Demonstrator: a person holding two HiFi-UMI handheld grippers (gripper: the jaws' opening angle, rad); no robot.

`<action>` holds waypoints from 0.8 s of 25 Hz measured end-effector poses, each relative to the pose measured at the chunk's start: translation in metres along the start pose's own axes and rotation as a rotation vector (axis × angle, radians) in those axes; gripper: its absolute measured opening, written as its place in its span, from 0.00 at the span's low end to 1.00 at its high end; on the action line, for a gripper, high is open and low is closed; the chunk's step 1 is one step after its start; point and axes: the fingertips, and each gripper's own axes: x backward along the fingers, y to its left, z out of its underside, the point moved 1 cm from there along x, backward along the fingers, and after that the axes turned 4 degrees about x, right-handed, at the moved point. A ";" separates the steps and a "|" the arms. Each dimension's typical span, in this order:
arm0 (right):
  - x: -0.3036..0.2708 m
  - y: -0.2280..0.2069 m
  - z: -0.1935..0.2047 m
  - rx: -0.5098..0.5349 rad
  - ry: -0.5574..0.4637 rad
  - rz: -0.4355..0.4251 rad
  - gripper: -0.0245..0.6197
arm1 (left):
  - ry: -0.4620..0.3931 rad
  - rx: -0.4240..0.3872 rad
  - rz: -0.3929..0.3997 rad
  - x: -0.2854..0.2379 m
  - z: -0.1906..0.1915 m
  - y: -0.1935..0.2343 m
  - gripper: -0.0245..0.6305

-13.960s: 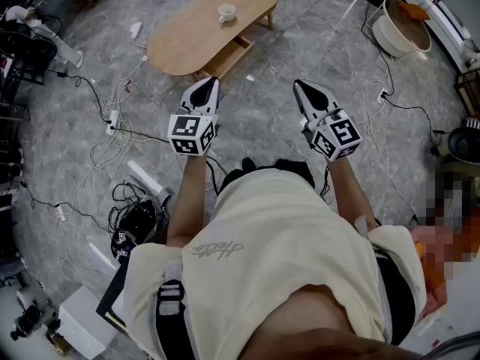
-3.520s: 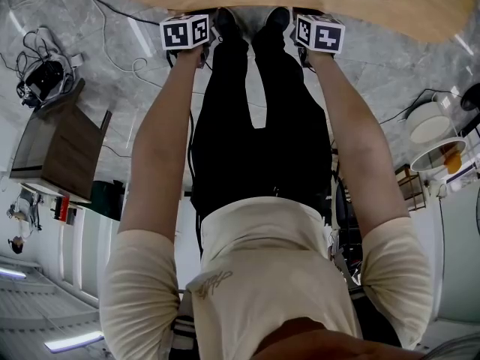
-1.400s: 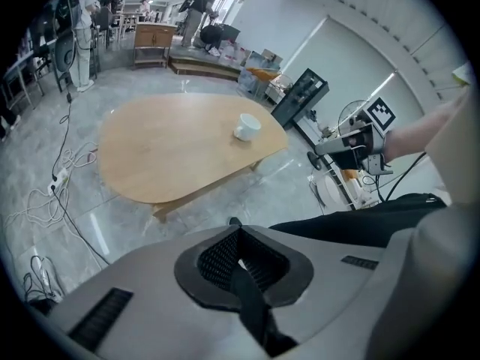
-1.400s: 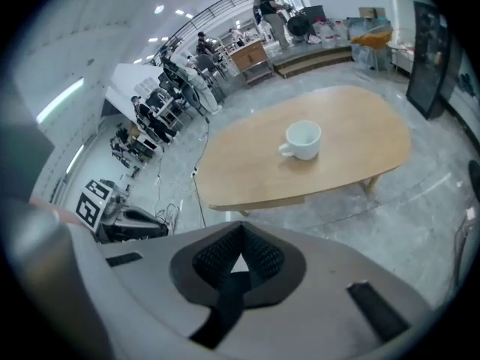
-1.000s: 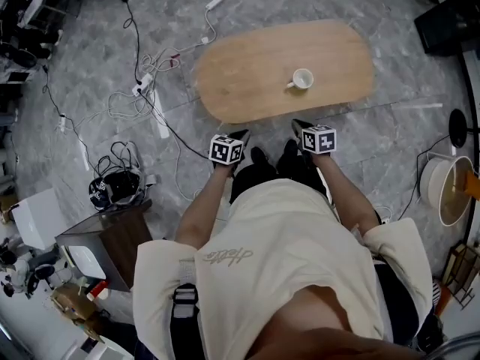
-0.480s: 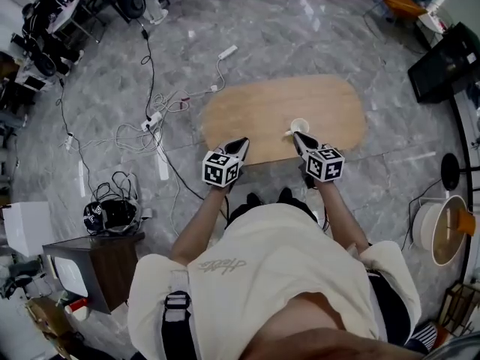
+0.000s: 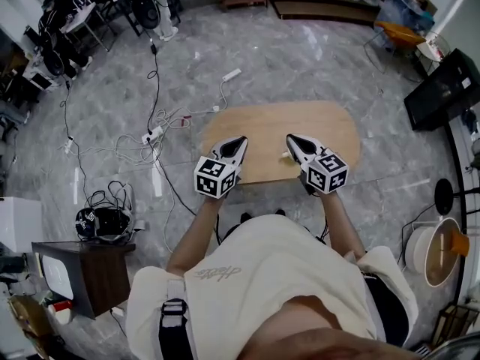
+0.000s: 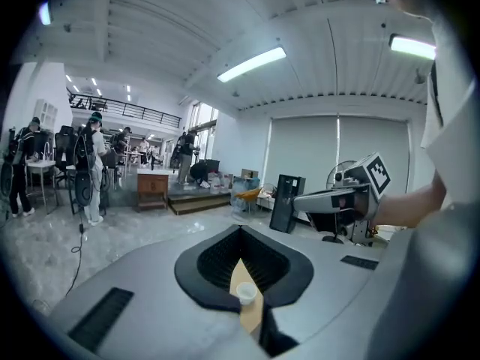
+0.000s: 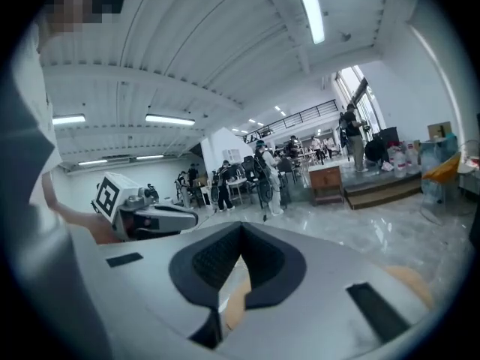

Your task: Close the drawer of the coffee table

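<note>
Grey floor [image 7: 300,58] lay around the oval counter [image 7: 330,133], whose drawer hid beneath its top, perhaps already closed, which would explain the left gripper [image 7: 239,140] and right gripper [image 7: 292,139] hovering above, jaws pressed together, empty.

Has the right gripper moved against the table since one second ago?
Yes. In the head view the right gripper went forward, from the near edge of the table to over its top.
</note>
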 end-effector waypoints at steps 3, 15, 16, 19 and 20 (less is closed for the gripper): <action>0.004 0.019 -0.034 0.069 -0.060 -0.034 0.03 | -0.034 -0.009 0.000 0.009 -0.018 -0.002 0.04; 0.037 0.035 -0.089 0.160 -0.244 -0.018 0.03 | -0.164 -0.137 -0.060 0.032 -0.079 -0.016 0.04; 0.039 0.033 -0.091 0.161 -0.259 -0.003 0.03 | -0.167 -0.152 -0.065 0.033 -0.081 -0.016 0.04; 0.044 0.031 -0.092 0.146 -0.272 0.014 0.03 | -0.169 -0.174 -0.065 0.035 -0.085 -0.020 0.04; 0.045 0.031 -0.091 0.143 -0.271 0.014 0.03 | -0.170 -0.174 -0.063 0.035 -0.086 -0.021 0.04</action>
